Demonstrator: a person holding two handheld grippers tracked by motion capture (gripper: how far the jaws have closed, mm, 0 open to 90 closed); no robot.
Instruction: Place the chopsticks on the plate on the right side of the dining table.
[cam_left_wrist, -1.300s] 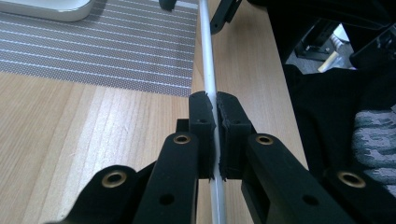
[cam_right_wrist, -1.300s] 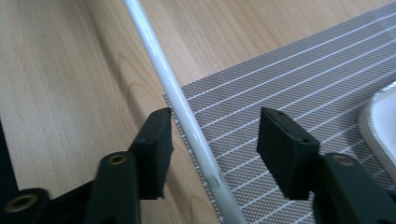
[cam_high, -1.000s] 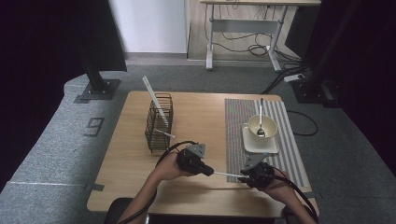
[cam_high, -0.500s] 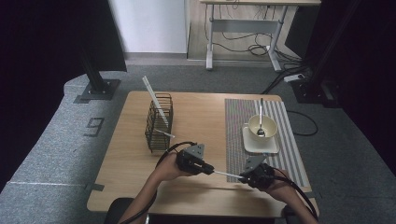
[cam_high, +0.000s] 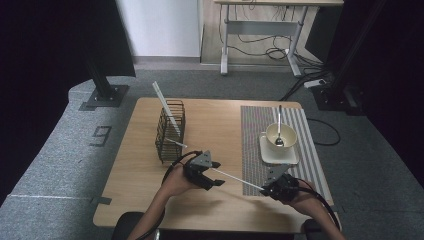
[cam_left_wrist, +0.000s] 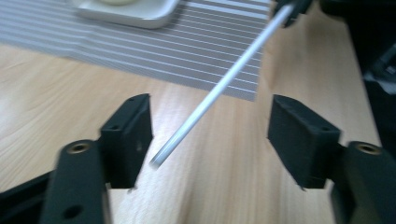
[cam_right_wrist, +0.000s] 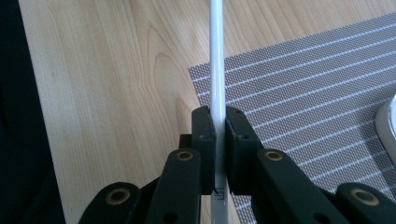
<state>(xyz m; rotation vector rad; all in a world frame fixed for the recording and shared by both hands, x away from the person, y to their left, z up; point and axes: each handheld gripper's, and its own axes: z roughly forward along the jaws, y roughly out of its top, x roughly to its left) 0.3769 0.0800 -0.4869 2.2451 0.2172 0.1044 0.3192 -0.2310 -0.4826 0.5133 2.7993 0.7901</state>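
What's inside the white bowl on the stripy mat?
A spoon stands in the white bowl, its handle sticking up past the rim. The bowl sits on a square plate. Whether any food lies under the spoon cannot be told.

Worktop (cam_right_wrist: 107, 84) showing matt light wood grain; placemat (cam_right_wrist: 317, 79) looking woven, ribbed; straw (cam_right_wrist: 217, 60) appearing smooth, glossy plastic.

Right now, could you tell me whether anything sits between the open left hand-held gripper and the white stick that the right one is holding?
Nothing visible does: the white stick's free end already lies between the open jaws of the left hand-held gripper, above bare table. The right hand-held gripper clamps its other end.
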